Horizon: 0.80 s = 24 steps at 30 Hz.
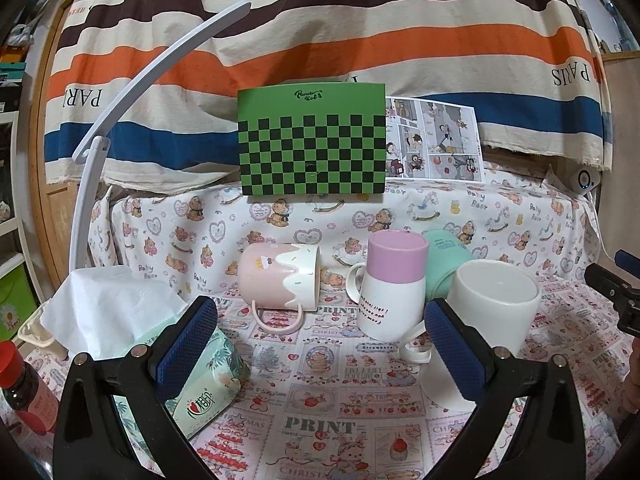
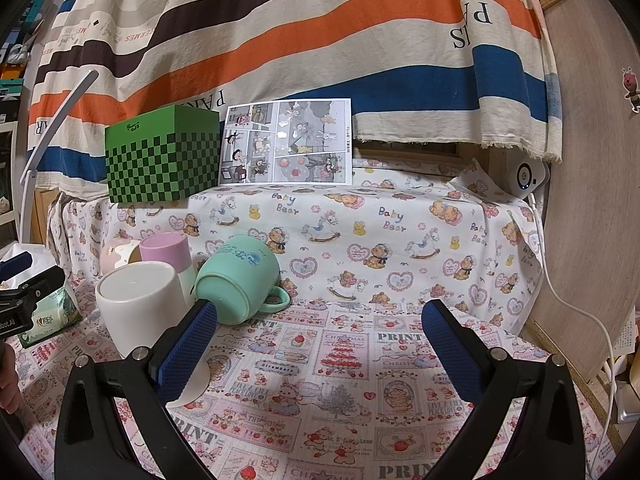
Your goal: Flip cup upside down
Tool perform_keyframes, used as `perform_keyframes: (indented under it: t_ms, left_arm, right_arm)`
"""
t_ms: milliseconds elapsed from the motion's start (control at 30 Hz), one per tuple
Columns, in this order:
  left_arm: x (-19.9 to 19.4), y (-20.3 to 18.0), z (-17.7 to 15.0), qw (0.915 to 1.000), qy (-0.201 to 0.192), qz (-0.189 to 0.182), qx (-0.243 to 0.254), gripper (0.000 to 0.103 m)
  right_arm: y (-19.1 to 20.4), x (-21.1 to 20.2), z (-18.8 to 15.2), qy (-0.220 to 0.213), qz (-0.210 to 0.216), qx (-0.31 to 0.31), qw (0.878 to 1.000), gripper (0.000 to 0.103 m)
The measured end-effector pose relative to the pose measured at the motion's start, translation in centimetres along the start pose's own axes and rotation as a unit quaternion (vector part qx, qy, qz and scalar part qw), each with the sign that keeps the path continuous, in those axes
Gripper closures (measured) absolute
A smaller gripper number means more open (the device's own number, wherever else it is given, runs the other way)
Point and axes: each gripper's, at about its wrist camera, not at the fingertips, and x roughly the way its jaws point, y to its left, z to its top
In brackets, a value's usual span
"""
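Several cups stand close together on the printed tablecloth. A plain white cup [image 1: 490, 304] stands upside down, nearest, and also shows in the right wrist view [image 2: 138, 304]. A white cup with a pink band [image 1: 390, 284] stands upside down beside it. A pink cup [image 1: 280, 276] lies on its side, handle toward me. A mint green cup [image 2: 236, 280] lies tilted on its side, handle to the right. My left gripper [image 1: 320, 344] is open and empty, in front of the cups. My right gripper [image 2: 320, 344] is open and empty, to the right of the cups.
A tissue pack [image 1: 192, 376] lies at the left, a red-capped bottle [image 1: 24, 392] beside it. A green checkered box [image 1: 312, 140] and a comic sheet [image 2: 288, 142] stand at the back. A white lamp arm [image 1: 100, 136] rises at the left. A white cable [image 2: 576, 308] hangs at the right.
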Motion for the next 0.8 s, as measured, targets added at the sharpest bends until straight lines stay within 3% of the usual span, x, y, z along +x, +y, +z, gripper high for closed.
perform_keyframes:
  t_ms: [800]
  left_arm:
    - [0.08, -0.32, 0.11, 1.0000, 0.002, 0.000, -0.002, 0.000]
  right_arm:
    - [-0.07, -0.01, -0.06, 0.000, -0.006, 0.002, 1.000, 0.000]
